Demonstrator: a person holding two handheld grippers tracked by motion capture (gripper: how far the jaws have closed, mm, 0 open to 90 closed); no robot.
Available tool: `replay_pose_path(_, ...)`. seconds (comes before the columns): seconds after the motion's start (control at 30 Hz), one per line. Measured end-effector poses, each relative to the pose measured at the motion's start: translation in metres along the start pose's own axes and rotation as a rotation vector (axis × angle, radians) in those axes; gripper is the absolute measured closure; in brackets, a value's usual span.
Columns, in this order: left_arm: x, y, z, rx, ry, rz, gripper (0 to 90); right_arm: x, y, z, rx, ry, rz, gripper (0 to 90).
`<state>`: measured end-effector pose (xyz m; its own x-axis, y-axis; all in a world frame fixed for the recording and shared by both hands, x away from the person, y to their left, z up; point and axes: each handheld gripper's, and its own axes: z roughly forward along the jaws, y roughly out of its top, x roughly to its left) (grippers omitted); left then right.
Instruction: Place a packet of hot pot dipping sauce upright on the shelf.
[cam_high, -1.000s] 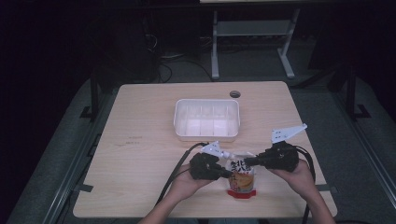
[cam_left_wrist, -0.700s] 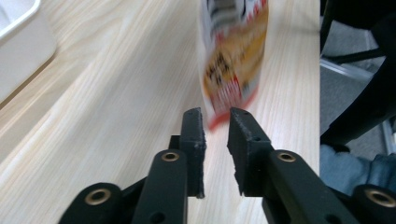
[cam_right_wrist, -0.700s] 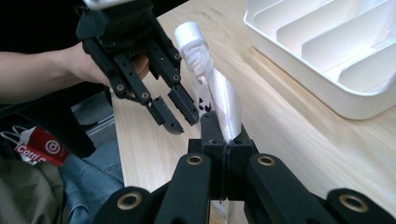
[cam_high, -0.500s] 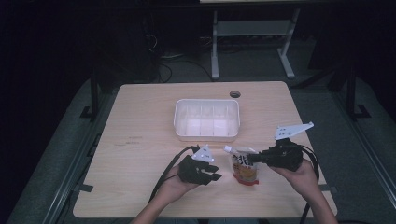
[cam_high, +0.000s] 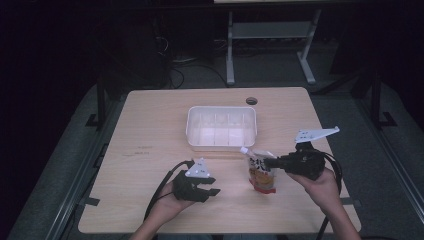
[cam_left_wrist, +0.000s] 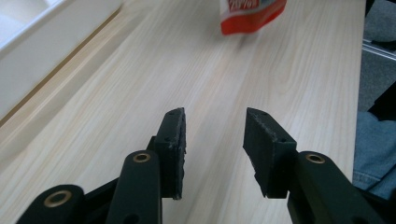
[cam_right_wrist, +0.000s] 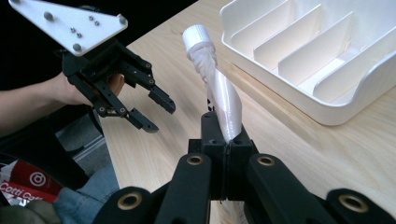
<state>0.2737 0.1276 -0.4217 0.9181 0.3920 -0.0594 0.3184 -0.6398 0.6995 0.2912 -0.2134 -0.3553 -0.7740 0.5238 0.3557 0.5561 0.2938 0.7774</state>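
A white divided tray (cam_high: 221, 126) sits near the middle of the light wooden desk (cam_high: 150, 145), its narrow compartments, set off by upright partitions, holding nothing visible. Just in front of it, toward the person's right, a spouted pouch (cam_high: 261, 172) hangs above the desktop, pinched at its upper edge by the right hand-held gripper (cam_high: 268, 162), whose jaws are clenched tight on the film. The pouch is orange and red with dark print on a pale panel; its white screw cap (cam_right_wrist: 197, 36) tops a neck of clear, twisted plastic, seen up close in the right gripper view. The left hand-held gripper (cam_high: 214, 186) rests apart from the pouch on the person's left, released, its jaws having just been opening with nothing between them; the left gripper view shows bare wood grain between the two black pads and the pouch's red lower edge (cam_left_wrist: 252, 16) farther off. A denim-clad leg (cam_left_wrist: 373, 149) shows past the desk's edge.
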Motion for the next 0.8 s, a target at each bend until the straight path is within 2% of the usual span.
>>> replay_pose_path(0.17,0.003,-0.01,-0.006,0.015,0.03,0.01,54.9,0.001,0.007,-0.001,-0.003,0.0,0.024,89.0)
replay_pose_path(0.4,0.006,-0.018,-0.009,0.009,0.044,-0.006,51.1,0.005,0.018,0.0,0.001,-0.036,0.04,89.0)
replay_pose_path(0.5,0.007,-0.021,-0.011,0.0,0.05,-0.014,49.7,0.006,0.024,-0.001,-0.004,-0.037,0.041,89.0)
replay_pose_path(0.8,0.014,-0.027,-0.019,-0.023,0.08,-0.04,45.7,0.005,0.051,0.004,-0.044,-0.058,0.064,89.0)
